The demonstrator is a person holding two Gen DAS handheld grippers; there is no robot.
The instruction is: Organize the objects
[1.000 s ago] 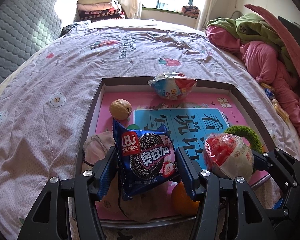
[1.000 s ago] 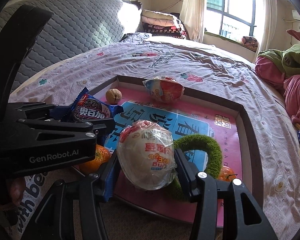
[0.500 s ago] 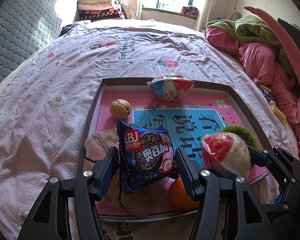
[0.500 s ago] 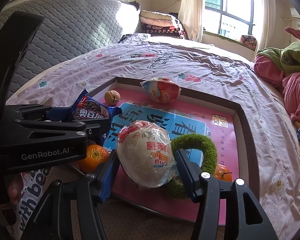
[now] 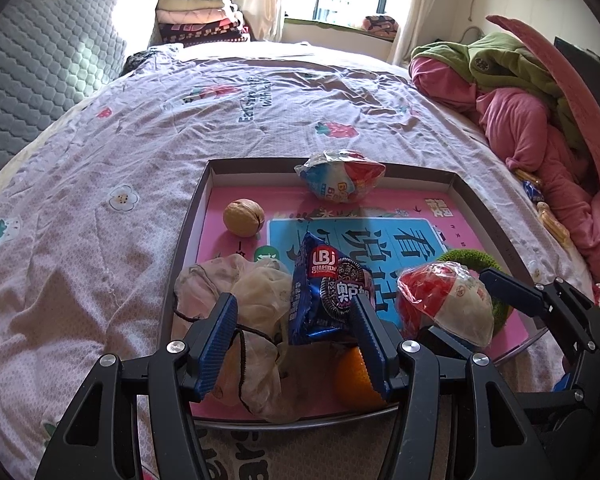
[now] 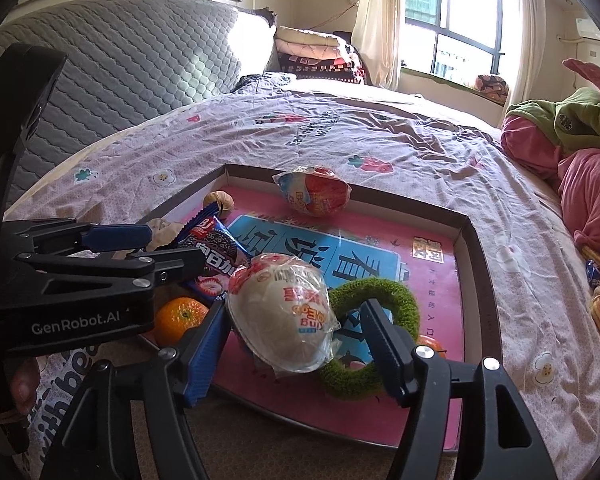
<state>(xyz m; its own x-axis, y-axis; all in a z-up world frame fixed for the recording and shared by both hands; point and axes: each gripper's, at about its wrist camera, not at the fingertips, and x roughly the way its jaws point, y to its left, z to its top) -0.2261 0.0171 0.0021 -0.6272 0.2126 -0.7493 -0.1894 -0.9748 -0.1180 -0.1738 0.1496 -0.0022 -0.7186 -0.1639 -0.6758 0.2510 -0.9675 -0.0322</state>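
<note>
Two tools work over the shallow tray (image 5: pixel 496 236) on the bed (image 5: pixel 100 184). Left tool (image 5: pixel 296 332) sits spread at six o'clock of its view; the blue cookie packet (image 5: pixel 328 292) leans against its right pad, clear of the left one, resting on the tray beside a crumpled mesh bag (image 5: pixel 244 292). Right tool (image 6: pixel 292 344) is opening, and the wrapped white-and-red egg toy (image 6: pixel 284 312) lies between its pads on the green fuzzy ring (image 6: pixel 396 308). Walnut (image 5: pixel 244 217) at eleven o'clock, second wrapped egg (image 5: pixel 340 176) at twelve, tangerine (image 6: pixel 180 318) near the front rim.
</note>
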